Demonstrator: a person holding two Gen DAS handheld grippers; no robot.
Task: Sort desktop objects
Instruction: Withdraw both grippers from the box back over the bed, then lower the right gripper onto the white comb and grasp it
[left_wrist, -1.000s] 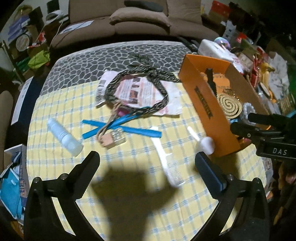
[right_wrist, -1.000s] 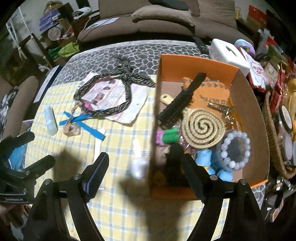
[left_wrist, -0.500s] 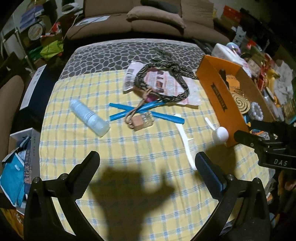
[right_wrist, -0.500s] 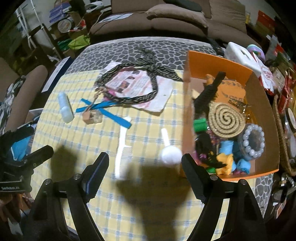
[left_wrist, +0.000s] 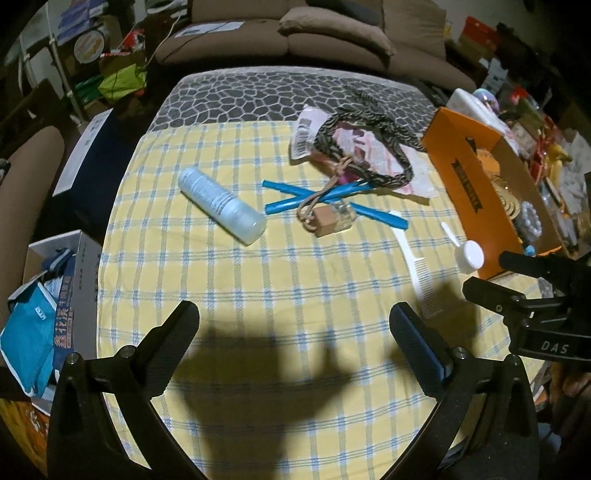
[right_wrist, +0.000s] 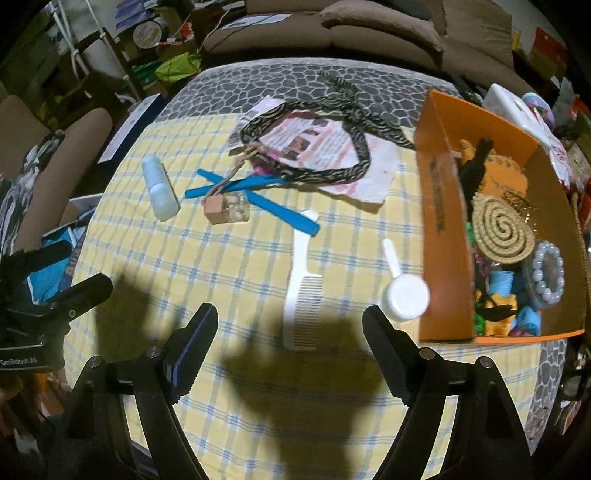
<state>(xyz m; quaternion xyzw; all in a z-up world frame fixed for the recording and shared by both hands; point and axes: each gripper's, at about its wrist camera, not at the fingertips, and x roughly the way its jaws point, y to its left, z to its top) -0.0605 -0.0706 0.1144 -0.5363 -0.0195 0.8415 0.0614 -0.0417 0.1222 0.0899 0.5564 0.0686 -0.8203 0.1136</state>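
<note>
Both the left gripper (left_wrist: 294, 320) and the right gripper (right_wrist: 289, 324) hang spread wide and empty over the yellow checked cloth (left_wrist: 258, 280). Just ahead of the right one lie a white comb (right_wrist: 302, 295) and a white scoop (right_wrist: 402, 288), the scoop beside the orange box (right_wrist: 439, 229). Farther off are a pale bottle (left_wrist: 221, 205), crossed blue sticks (left_wrist: 332, 205) and a striped band (right_wrist: 325, 147).

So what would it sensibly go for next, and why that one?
Probably lower the open right gripper onto the white comb: it lies loose on the cloth just ahead of the fingers, and the orange box stands close on its right.
</note>
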